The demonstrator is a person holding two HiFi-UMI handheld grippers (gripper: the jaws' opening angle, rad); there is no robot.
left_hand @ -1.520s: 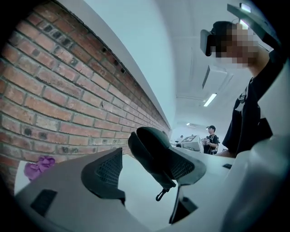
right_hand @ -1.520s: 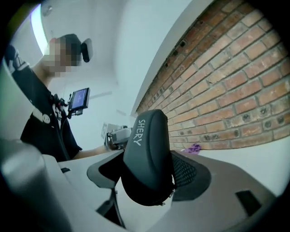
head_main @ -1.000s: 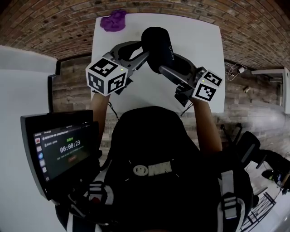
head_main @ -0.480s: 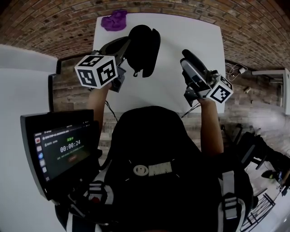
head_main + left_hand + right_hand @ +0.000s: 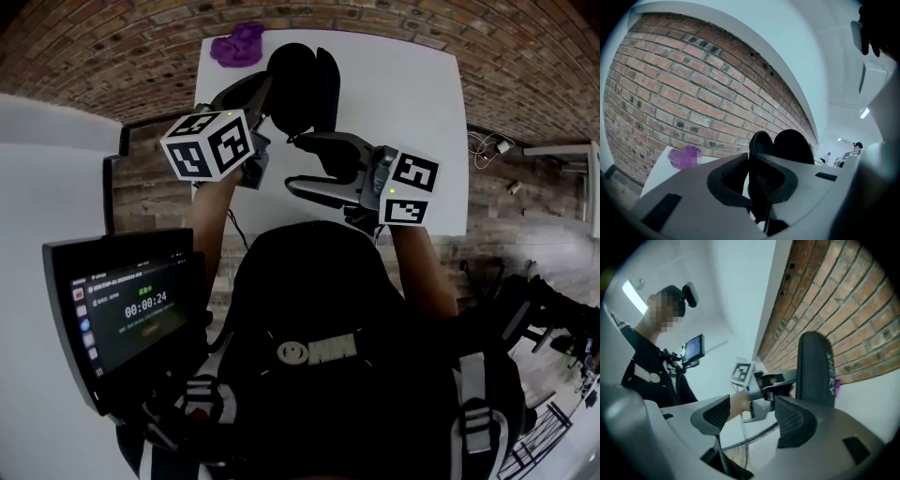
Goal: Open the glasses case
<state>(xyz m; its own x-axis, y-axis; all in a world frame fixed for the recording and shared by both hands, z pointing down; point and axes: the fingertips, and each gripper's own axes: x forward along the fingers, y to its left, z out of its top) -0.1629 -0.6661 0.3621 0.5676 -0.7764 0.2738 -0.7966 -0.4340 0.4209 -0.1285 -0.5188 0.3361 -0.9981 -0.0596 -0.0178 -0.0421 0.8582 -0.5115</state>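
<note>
My left tongs (image 5: 266,92) (image 5: 752,161) have just been closing and now pinch the black oval glasses case (image 5: 300,80) by one thin shell edge, the pads pressed on it from both sides. The case hangs in that grip above the far part of the white worktop (image 5: 403,94), and in the left gripper view its two dark shells (image 5: 792,145) stand parted, side by side.

My right tongs (image 5: 295,161) (image 5: 752,411) are spread wide with nothing between the pads. In the head view they lie level, tips pointing across at the case from just beside it. In the right gripper view the case (image 5: 814,366) stands upright just past one pad.

A purple crumpled thing (image 5: 236,42) (image 5: 684,157) sits at the worktop's far corner, against the brick wall (image 5: 670,93).
</note>
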